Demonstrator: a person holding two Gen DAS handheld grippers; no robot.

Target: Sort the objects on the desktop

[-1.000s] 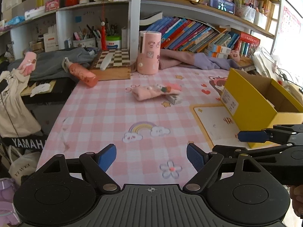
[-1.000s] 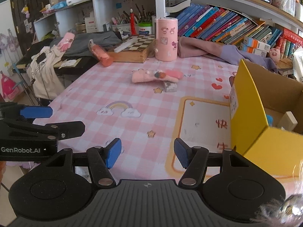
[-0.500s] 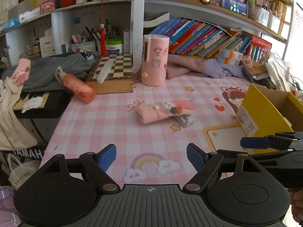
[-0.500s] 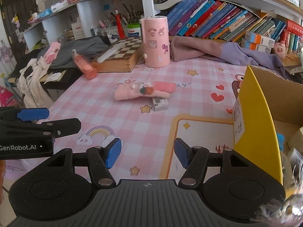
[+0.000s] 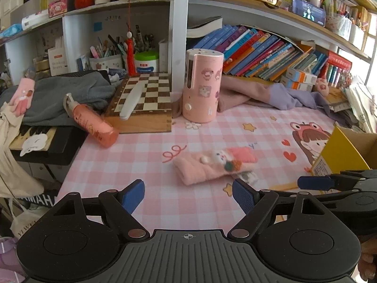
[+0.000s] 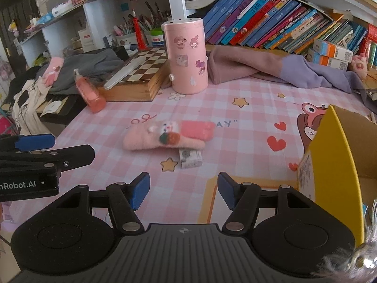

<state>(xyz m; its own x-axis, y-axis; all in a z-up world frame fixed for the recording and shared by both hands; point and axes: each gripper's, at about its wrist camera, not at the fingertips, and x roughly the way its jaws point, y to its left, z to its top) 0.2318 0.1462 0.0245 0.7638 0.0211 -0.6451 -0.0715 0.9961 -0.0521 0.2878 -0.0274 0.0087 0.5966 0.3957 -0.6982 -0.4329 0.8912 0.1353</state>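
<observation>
Left gripper (image 5: pixel 188 194): tilted downward, jaws wide apart, nothing between the blue pads. Right gripper (image 6: pixel 183 189): tilted downward at the left one's 3 o'clock, alongside it; jaws opening, empty. A hand (image 5: pixel 367 263) shows at the left view's 4 o'clock edge.

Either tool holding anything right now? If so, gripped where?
Nothing held. Left tool stands open and empty; right tool is opening, with nothing between its fingers. The pink glove lies untouched on the table.

Bright daylight, fisheye-bent edges, slight motion blur.
</observation>
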